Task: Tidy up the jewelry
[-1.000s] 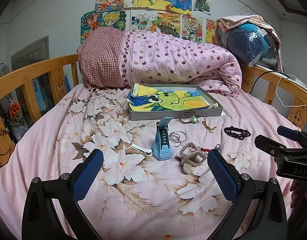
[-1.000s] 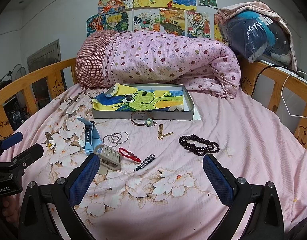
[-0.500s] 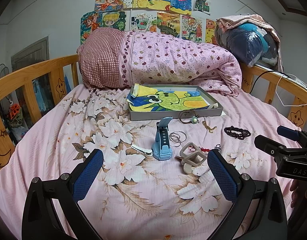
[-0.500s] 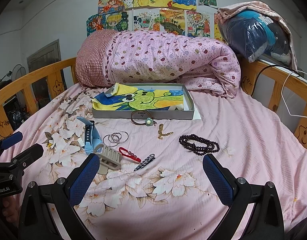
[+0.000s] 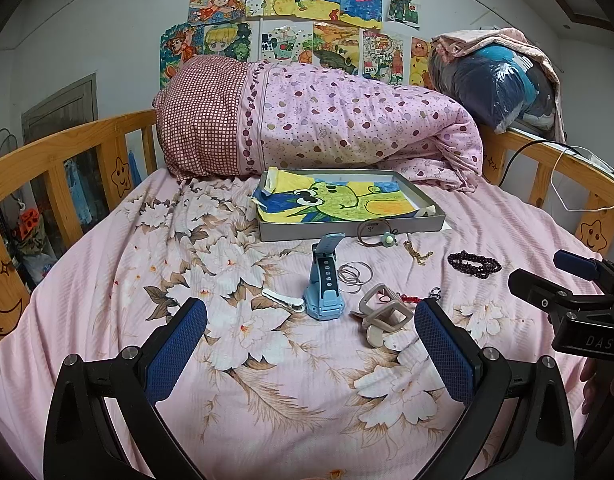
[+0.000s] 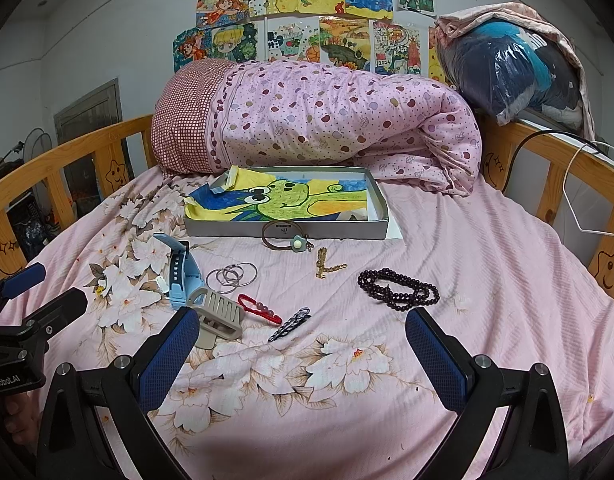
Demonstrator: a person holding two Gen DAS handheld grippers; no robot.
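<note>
**Ahead of both grippers, jewelry lies loose on the bed**

In front of the left gripper point(image 5: 311, 338), spread wide and empty, sit the blue watch point(image 5: 324, 284) and beige claw clip point(image 5: 383, 312). The right gripper point(image 6: 303, 340), equally spread, holds nothing; the dark bead bracelet point(image 6: 399, 289) lies just beyond it. Best take one piece at a time, pinching low, then carry it to the grey tray point(image 6: 283, 233) farther ahead

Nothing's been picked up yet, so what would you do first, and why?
Probably ease the right gripper forward and down onto the dark bead bracelet. Both grippers are open and empty, the bracelet lies alone on the sheet just ahead of the right one, and the gray tray beyond holds only a drawing.
</note>
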